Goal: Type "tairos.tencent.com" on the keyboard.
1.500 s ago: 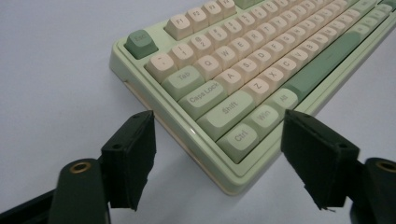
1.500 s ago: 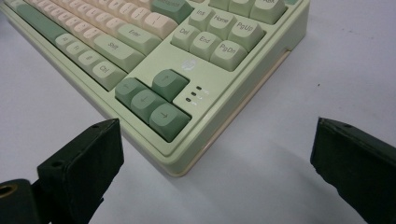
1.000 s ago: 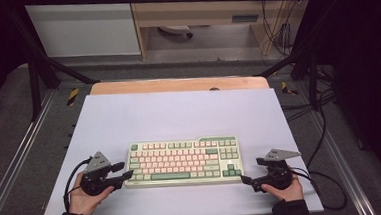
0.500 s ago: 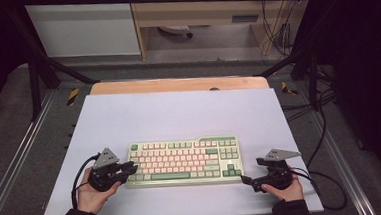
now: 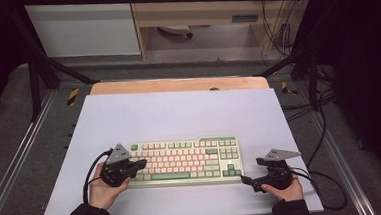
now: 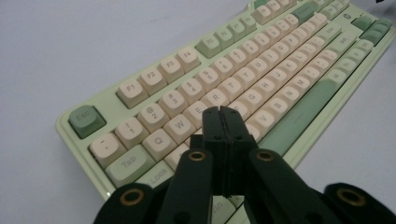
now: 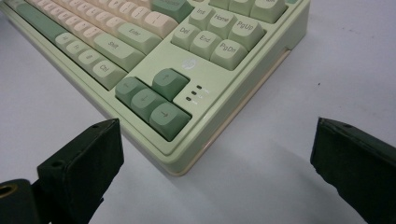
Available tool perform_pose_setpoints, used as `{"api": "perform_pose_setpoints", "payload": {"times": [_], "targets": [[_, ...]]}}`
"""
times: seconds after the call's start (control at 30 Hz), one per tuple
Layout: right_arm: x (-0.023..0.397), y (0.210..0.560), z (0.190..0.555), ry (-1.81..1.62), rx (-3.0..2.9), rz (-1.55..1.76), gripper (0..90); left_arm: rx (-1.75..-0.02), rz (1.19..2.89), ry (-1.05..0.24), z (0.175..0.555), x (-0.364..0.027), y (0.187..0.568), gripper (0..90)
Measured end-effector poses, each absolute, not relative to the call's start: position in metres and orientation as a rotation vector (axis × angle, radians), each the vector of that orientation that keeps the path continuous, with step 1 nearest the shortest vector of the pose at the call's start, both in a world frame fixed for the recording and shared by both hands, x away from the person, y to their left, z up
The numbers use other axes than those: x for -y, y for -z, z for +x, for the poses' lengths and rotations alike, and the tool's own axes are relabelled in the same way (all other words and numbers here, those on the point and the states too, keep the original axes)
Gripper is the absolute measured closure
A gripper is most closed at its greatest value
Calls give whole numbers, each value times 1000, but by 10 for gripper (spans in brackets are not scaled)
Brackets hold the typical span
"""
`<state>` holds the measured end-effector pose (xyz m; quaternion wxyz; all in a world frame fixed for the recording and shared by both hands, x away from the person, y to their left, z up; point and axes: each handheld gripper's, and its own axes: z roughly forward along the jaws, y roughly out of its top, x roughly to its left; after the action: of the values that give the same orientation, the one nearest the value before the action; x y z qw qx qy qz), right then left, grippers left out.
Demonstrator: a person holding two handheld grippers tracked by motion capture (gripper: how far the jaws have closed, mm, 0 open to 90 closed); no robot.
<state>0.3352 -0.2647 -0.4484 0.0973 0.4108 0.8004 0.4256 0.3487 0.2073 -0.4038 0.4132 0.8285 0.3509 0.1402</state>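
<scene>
Two sets of fingers at work: left gripper point(image 6: 223, 122) just closed on nothing, tips poised over pale green-and-cream plastic keyboard point(image 5: 184, 161), ready to press; right gripper point(image 7: 215, 161) wide beside its corner.

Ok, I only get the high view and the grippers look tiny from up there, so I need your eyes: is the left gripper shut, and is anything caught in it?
Observer: The left gripper is shut, its black jaws pressed together with nothing between them; they have just been closing.
Operator: Where does its tip sit?
Observer: Over the letter keys near W and E of the pale green and cream keyboard; I cannot tell if it touches a key.
Operator: And the right gripper?
Observer: The right gripper is open, jaws wide apart, facing the keyboard's corner by the dark green arrow keys.
</scene>
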Motion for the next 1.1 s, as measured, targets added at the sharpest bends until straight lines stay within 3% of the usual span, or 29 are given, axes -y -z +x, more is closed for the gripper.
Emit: {"api": "perform_pose_setpoints", "payload": {"times": [0.47,1.1], "targets": [[264,449,335,-1258,-2372,1214,31,-845,2125,-347,362,-170,406,899],[264,450,336,-1254,-2377,1212,31,-890,2128,-358,379,-150,417,898]]}}
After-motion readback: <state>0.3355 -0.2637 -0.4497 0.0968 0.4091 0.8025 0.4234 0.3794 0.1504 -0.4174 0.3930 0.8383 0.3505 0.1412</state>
